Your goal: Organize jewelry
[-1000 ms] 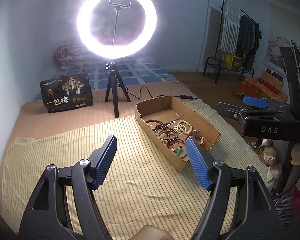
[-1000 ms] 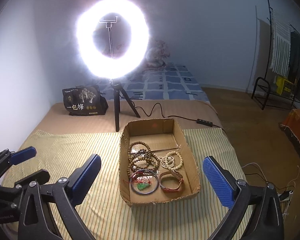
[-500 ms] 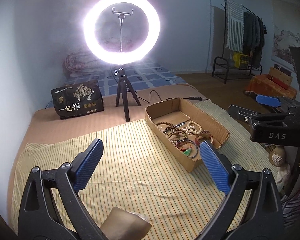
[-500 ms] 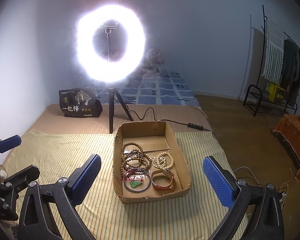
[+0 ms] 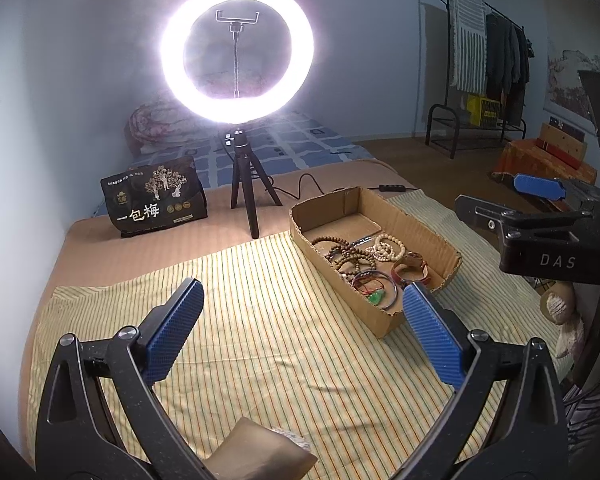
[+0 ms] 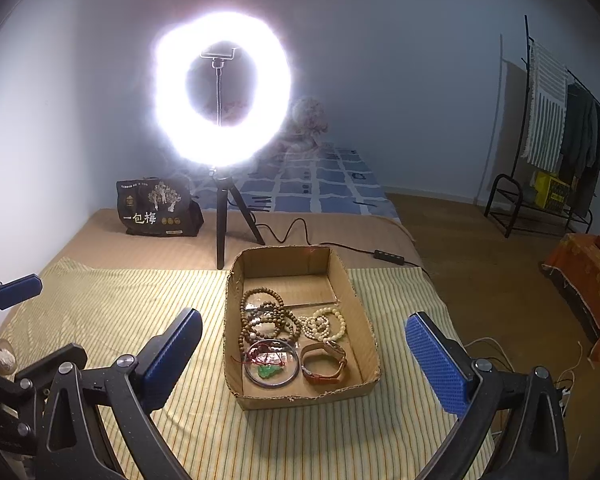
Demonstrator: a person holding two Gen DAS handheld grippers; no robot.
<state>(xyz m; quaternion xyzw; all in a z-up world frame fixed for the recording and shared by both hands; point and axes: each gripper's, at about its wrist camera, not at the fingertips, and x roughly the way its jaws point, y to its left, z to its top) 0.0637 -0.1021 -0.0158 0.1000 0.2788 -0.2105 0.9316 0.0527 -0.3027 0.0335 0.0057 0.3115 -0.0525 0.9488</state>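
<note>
In the left wrist view, the left gripper point(image 5: 302, 330) hangs above the striped cloth point(image 5: 260, 320) with its blue pads spread wide and nothing between them; the right-hand pad point(image 5: 432, 336) overlaps the near corner of the cardboard box point(image 5: 416, 222) in the picture, though contact cannot be judged. The box lies toward the cloth's right edge, holding brown bead bracelets point(image 5: 346, 254), a pale bead bracelet point(image 5: 388, 248), a bangle with a green charm point(image 5: 374, 290) and a leather watch point(image 5: 410, 268). In the right wrist view, the right gripper point(image 6: 304, 350) is likewise released, pads far apart and gripping nothing, framing the cardboard box point(image 6: 236, 304) from above. The bangle point(image 6: 272, 366) and watch point(image 6: 326, 364) sit at the box's near end, and the beads point(image 6: 266, 320) in its middle.
</note>
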